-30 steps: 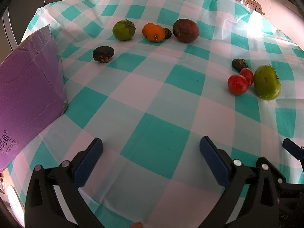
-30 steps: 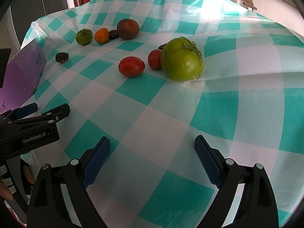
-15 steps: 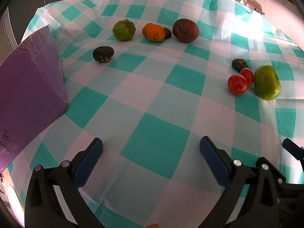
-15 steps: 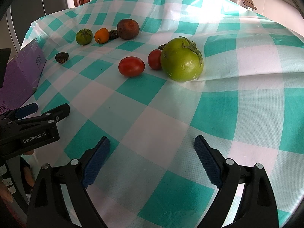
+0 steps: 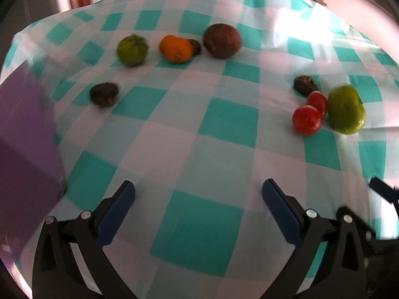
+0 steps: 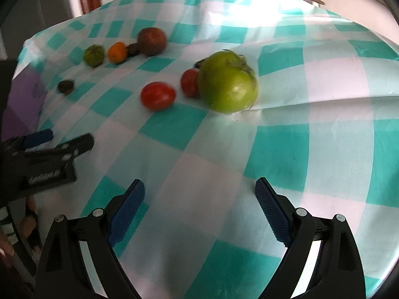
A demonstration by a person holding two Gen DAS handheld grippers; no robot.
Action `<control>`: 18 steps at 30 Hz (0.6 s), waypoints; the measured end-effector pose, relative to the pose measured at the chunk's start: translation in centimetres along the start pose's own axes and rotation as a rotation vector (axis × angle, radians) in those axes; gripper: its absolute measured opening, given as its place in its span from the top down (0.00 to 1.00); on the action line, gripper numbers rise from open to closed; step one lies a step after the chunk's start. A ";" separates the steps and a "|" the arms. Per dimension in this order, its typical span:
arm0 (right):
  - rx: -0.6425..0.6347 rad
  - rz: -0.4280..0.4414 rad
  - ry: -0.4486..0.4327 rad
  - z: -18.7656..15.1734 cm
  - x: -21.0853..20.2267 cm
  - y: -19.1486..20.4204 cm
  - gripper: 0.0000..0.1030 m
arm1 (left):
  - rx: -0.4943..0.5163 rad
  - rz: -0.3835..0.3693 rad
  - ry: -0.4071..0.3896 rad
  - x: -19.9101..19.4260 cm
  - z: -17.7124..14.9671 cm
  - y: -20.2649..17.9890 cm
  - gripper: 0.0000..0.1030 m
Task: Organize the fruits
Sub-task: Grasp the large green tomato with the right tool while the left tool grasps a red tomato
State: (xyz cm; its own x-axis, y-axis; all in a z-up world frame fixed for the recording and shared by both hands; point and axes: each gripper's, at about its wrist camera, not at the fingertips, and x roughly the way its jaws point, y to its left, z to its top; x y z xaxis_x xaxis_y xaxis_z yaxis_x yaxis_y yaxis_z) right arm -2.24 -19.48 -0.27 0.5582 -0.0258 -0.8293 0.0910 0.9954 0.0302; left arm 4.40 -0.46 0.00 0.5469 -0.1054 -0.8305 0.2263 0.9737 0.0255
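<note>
Task status: not started. Left claw (image 5: pixel 198 208) and right claw (image 6: pixel 199 205) both stand apart, empty, above the desk (image 6: pixel 324 129). All fruit lies loose: green tomato (image 6: pixel 228 84) beside two red tomatoes (image 6: pixel 157 95); orange (image 5: pixel 176 48) group farther back. Purple box (image 5: pixel 25 149) sits left.

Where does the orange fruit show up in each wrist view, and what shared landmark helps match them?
Left wrist: orange fruit at upper centre, far row.
Right wrist: orange fruit at upper left, same row, smaller.
Shared landmark: the large dark reddish-brown fruit just to its right, a small dark fruit between them.
</note>
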 end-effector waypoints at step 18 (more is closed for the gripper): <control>0.455 0.125 -0.049 8.2 4.9 -4.4 0.27 | 0.338 -0.237 0.030 3.0 4.5 -4.6 0.01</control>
State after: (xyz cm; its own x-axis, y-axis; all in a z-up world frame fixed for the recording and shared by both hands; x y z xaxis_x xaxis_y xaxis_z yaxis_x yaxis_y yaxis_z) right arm 6.87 -24.71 0.08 0.6252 0.0759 -0.7767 0.3670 0.8497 0.3785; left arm 8.61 -6.18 -0.12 0.4249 -0.3082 -0.8511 0.5979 0.8015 0.0082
